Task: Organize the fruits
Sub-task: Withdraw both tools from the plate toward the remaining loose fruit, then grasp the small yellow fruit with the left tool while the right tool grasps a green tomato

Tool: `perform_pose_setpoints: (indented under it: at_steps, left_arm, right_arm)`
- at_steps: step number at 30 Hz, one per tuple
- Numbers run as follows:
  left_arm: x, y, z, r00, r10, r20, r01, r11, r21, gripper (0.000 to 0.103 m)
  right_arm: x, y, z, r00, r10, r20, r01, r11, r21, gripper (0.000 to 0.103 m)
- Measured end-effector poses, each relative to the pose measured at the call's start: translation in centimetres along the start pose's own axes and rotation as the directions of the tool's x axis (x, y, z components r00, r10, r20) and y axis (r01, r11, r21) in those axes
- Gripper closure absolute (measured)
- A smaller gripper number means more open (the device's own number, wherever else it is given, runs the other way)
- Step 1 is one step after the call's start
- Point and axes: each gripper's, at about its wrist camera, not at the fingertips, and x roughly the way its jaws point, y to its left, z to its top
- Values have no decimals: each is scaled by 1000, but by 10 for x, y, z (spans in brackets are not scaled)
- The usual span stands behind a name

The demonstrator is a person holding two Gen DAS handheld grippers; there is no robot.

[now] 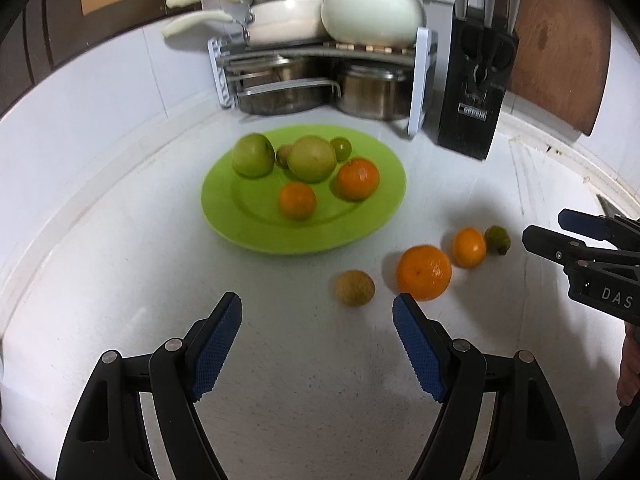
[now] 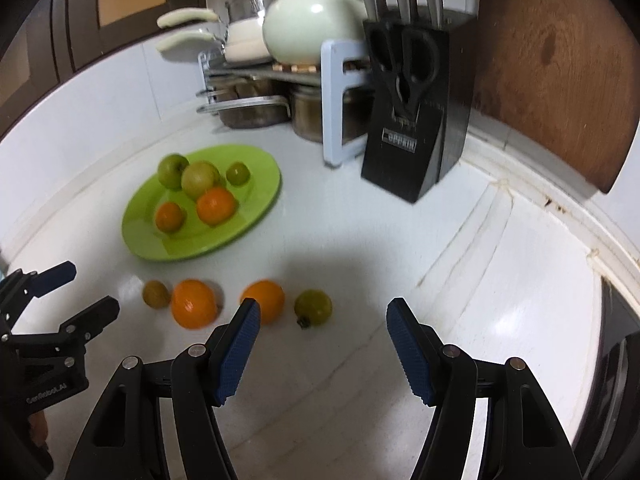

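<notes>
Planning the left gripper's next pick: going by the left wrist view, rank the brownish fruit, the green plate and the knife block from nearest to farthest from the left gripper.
From the left gripper:
1. Brownish fruit, on the counter just ahead, slightly right.
2. Green plate, farther ahead, centre-left, holding fruit.
3. Knife block, far back right, beside the pot rack.

Both wrist cameras look forward and down along their grippers, close over the white counter [image 1: 120, 240]. The left one faces the green plate [image 1: 248, 232]; the right sits further right. Both share plate and knife block [image 2: 412, 136].
</notes>
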Motion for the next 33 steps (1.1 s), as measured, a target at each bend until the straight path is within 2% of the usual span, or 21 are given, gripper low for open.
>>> perform_pose_setpoints:
  at_steps: [10,19,33]
  left_arm:
    - [27,-2,2,999,1,-54,-1,1000,1,26]
    - [41,-3,7,997,-19,-71,19,1000,-5,29]
    - [55,-7,15,990,-95,-102,93,995,-24,61]
  right_arm:
    - [28,-6,-3,998,-2,-64,2,1000,6,38]
    - [39,-5,3,996,35,-77,-35,999,3,49]
    - [59,-6,5,987,98,-124,-92,994,53,61]
